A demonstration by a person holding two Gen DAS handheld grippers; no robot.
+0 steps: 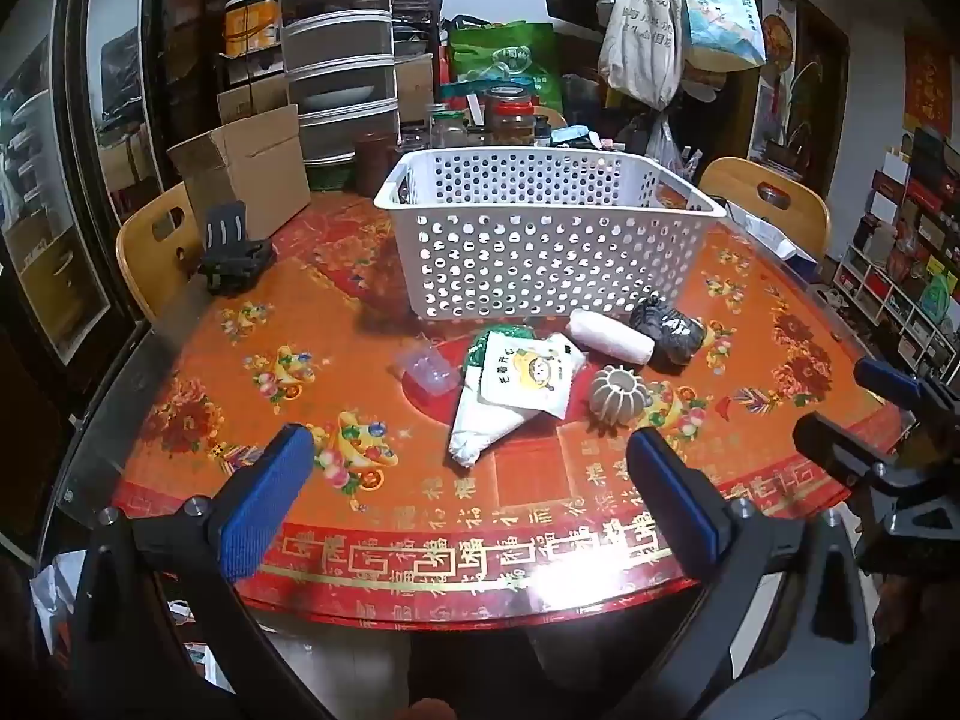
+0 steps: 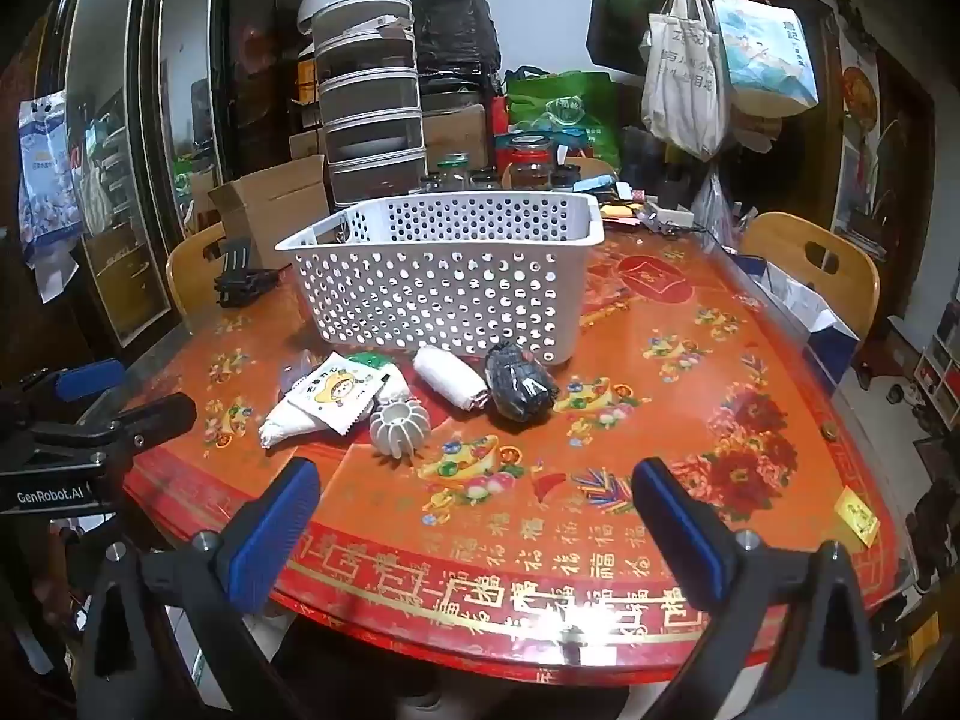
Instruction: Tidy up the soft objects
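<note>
**Q:** While hovering at the table [image 1: 198,360] edge, well short of the basket [image 1: 549,222], gripping anything?

**A:** Nothing. Left gripper [image 1: 471,450] spread wide and empty; right gripper [image 2: 477,480] likewise spread wide and empty. Neither touching any item.

**Q:** Location of the soft things?

**A:** All in a loose cluster just in front of the basket's near wall. White roll [image 1: 609,336] and black bundle [image 1: 669,330] closest to that wall, side by side and touching. Cartoon packet [image 1: 531,372] lying on a white cloth pouch [image 1: 480,420], a little further out from the basket. Ribbed grey ball [image 1: 618,396] beside the packet. Clear cup [image 1: 426,369] to the packet's other side.

**Q:** Step in hand?

**A:** Judged to be the very start: approach before a first pick, with no item seen inside the basket. Next move likely to call for reaching toward the basket, closing on one piece from the cluster and lifting it over the rim. Roll and bundle pressed together, so a clean separate grasp needed.

**Q:** Hidden or unclear?

**A:** Basket floor only glimpsed through the holes. Green item mostly covered by the packet; identity uncertain. Softness of the ribbed ball not judgeable. Cup barely visible from the right wrist view.
</note>
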